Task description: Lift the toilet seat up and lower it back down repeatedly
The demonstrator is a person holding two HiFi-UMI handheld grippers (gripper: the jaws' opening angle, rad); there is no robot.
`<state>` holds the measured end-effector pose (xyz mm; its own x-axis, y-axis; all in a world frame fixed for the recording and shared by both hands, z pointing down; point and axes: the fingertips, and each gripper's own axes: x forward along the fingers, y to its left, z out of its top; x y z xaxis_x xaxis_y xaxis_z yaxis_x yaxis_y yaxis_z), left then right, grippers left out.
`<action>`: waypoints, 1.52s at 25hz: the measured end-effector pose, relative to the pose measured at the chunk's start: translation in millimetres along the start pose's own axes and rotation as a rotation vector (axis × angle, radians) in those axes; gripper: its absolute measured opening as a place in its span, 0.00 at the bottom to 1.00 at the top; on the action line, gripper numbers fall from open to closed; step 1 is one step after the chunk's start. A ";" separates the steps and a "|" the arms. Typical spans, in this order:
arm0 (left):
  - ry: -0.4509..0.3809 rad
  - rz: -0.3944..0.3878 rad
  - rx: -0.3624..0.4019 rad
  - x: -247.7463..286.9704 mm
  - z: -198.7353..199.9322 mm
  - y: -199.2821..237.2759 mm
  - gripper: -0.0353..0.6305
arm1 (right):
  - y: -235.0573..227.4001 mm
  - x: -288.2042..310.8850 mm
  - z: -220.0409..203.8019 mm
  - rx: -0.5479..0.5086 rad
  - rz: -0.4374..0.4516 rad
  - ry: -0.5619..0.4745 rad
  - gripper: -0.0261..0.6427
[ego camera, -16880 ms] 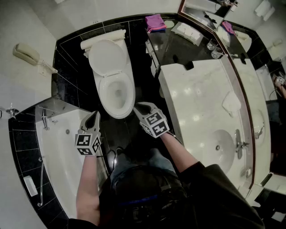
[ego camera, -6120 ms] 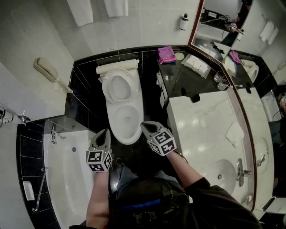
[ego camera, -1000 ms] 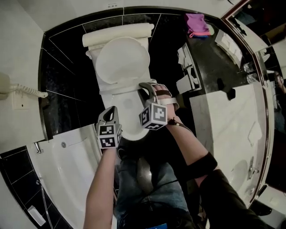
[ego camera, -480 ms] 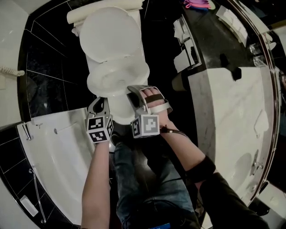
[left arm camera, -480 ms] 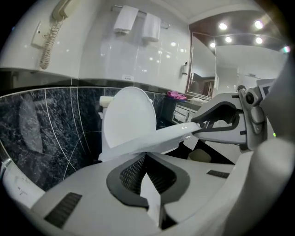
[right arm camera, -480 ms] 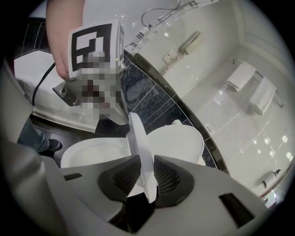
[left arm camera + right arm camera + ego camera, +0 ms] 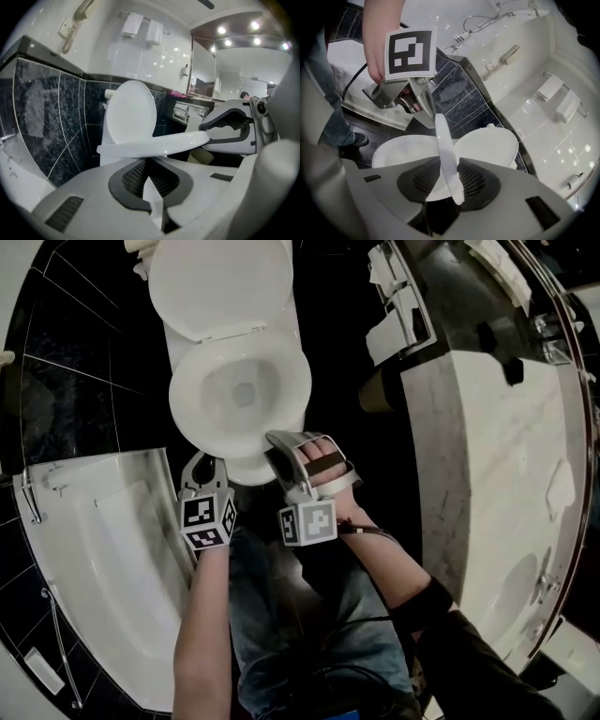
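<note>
Bathroom: right gripper (image 7: pixel 278 448), jaws just opening, astride seat (image 7: pixel 443 140)

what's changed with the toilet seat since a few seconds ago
The seat has swung down from upright against the lid to almost flat over the bowl. The right gripper, which brought it down, has just been opening its jaws, the seat's front rim still between them. The lid stays up.

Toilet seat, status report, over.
Right gripper jaws just opening, toilet seat edge between them. Left gripper shut, empty. Seat almost down, lid up. Nothing blocking the seat.
</note>
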<state>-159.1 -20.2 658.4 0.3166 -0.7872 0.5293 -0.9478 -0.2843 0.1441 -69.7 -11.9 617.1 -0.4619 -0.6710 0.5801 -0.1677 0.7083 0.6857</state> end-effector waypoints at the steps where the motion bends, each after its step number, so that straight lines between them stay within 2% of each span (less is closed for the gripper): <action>1: 0.000 -0.001 -0.006 -0.9 -14.6 -2.2 0.03 | 15.4 -2.2 -3.7 -0.006 0.018 -0.002 0.27; 5: -0.004 -0.015 0.001 1.6 -63.8 -6.1 0.03 | 66.6 -10.4 -20.5 0.014 0.056 -0.013 0.25; 9: 0.000 -0.021 0.024 8.0 -100.1 -6.9 0.03 | 94.7 -13.7 -37.4 0.052 0.043 -0.020 0.22; 14: 0.016 -0.014 0.052 15.7 -130.8 -5.5 0.03 | 93.5 -10.6 -53.2 0.131 -0.026 -0.015 0.14; 19: 0.062 -0.014 0.082 24.0 -158.0 -5.8 0.03 | 87.2 -3.6 -68.2 0.185 -0.056 0.004 0.14; 26: 0.188 -0.014 0.117 26.6 -202.0 -6.1 0.03 | 82.4 1.4 -72.6 0.203 -0.066 0.002 0.14; 30: 0.255 -0.019 0.097 23.5 -228.9 -8.6 0.03 | 81.9 1.4 -71.6 0.199 -0.068 -0.005 0.14; 33: 0.243 -0.012 0.085 22.9 -232.5 -6.7 0.03 | 80.3 0.3 -72.8 0.198 -0.073 -0.008 0.14; 38: 0.182 -0.017 0.087 19.3 -191.1 -13.3 0.03 | 72.6 -11.4 -70.1 0.211 -0.073 -0.007 0.14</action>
<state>-147.5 72.9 826.4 0.3127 -0.6721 0.6712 -0.9333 -0.3489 0.0855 -15.5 31.8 691.1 -0.4473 -0.7214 0.5287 -0.3797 0.6884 0.6180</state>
